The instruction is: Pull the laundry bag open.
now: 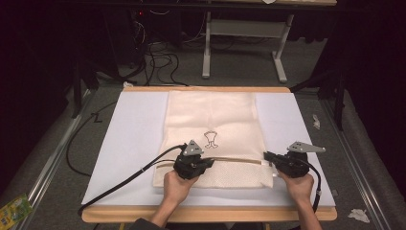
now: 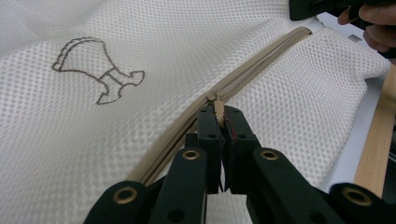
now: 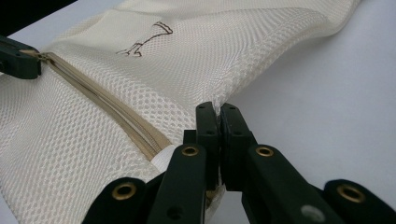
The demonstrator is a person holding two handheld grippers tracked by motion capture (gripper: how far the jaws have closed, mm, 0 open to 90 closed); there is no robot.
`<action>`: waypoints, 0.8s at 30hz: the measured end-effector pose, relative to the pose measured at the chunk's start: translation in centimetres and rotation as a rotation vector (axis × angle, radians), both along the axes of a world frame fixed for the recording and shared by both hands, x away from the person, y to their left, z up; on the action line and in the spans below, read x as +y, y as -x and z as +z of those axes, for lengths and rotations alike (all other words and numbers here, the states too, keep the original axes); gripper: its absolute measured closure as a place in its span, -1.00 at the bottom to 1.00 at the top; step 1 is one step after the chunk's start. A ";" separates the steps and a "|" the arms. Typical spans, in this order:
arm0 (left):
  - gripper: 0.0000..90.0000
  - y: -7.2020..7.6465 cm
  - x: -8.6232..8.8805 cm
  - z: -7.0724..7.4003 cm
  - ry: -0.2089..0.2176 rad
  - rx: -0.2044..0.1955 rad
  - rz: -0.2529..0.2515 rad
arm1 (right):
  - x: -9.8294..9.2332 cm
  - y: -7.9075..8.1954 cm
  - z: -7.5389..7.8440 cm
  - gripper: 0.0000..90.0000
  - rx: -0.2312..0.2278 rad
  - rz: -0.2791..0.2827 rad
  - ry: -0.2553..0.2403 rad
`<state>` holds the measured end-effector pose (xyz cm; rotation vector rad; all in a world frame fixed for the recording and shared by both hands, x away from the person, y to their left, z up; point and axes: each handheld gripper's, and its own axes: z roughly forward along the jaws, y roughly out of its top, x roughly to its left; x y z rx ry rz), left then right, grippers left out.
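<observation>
A cream mesh bag [image 1: 210, 115] lies flat on the white sheet, with a small drawn emblem [image 1: 211, 139] and a tan zipper [image 1: 237, 159] running across its near part. My left gripper [image 1: 209, 163] is shut on the zipper pull [image 2: 218, 106] near the zipper's left end. In the left gripper view its jaws [image 2: 218, 114] pinch the pull tab upright above the zipper [image 2: 261, 60]. My right gripper [image 1: 266, 155] is shut on the bag's right edge. The right gripper view shows the jaws [image 3: 218, 109] clamping the mesh hem [image 3: 224, 88] just past the zipper's end [image 3: 154, 144].
A white sheet [image 1: 134, 134] covers the wooden table [image 1: 206, 214]. A black cable [image 1: 119, 184] trails left off the left gripper. Beyond the table are floor cables [image 1: 158, 62] and a grey desk frame [image 1: 244, 28]. A green packet [image 1: 13, 208] lies on the floor at the left.
</observation>
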<state>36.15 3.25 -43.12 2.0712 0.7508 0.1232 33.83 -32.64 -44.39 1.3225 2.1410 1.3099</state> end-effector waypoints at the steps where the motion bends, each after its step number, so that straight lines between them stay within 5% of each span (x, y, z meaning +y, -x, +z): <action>1: 0.94 0.0 0.0 0.0 0.000 0.000 0.000 | 0.0 0.0 0.0 0.98 0.003 -0.003 0.001; 24: 0.94 0.1 2.2 -0.4 0.010 0.009 0.028 | -0.2 -0.2 0.5 0.98 -0.008 -0.014 0.000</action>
